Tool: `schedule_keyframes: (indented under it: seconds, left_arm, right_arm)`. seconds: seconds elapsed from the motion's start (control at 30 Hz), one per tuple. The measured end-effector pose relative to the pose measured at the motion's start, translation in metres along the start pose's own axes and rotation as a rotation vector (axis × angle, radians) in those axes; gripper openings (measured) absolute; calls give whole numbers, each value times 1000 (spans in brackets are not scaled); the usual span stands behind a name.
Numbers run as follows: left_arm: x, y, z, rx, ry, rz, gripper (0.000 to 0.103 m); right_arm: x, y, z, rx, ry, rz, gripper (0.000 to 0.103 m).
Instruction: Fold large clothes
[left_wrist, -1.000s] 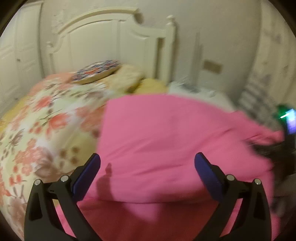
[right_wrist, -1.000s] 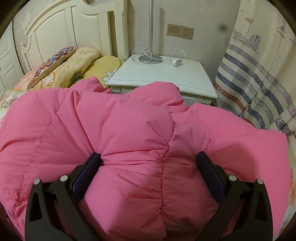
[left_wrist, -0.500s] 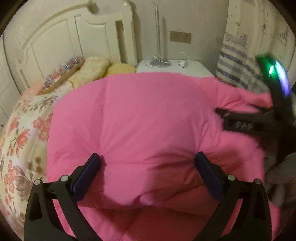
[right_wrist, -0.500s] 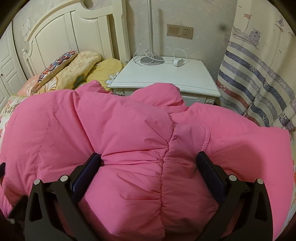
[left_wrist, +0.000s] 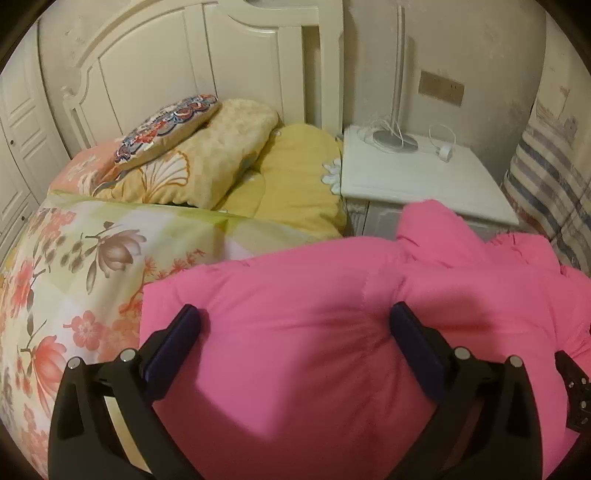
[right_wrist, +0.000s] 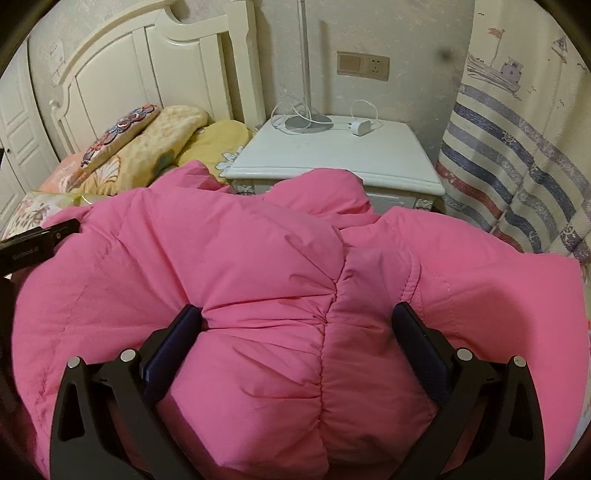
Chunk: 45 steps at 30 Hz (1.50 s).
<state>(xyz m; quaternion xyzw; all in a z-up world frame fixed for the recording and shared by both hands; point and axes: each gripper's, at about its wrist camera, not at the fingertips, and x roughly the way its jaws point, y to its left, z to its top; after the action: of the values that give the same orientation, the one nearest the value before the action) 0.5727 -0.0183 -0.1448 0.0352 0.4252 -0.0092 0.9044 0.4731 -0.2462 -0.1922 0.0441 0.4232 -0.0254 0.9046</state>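
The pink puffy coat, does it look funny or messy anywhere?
A little. The pink coat is bunched in a puffy heap on the flowery bedspread, not flat, and one lump pokes up in front of the white nightstand. No rips or spills show. Both grippers stand wide open, pressed into it.

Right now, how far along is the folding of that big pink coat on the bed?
Partly done, it seems. The pink coat already lies bunched into a thick bundle on the floral bedspread. In hand: the left gripper and right gripper both have their fingers spread wide, with puffy fabric bulging between them. Left: squaring the bundle, since its far edge looks lumpy near the nightstand.
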Motion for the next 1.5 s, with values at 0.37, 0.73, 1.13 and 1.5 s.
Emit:
schedule_keyframes:
  seconds: [0.37,0.73,1.13,1.5]
  left_arm:
    - [-38,0,-9,-69,-7,70,94]
    - [-76,-9,-97,-20,-46,-141,101]
    - [-76,-10,-106,-11,-86,-105,101]
    - [-76,-11,-105,-4,-89,-102,101]
  right_arm:
    - [1,1,0,4,3,-6,99]
    - [-3,-1,-2,4,-7,-9,99]
    - [-54,-5,-2,61,-60,78,99]
    - [-43,29,-43,-168,-37,-57,99]
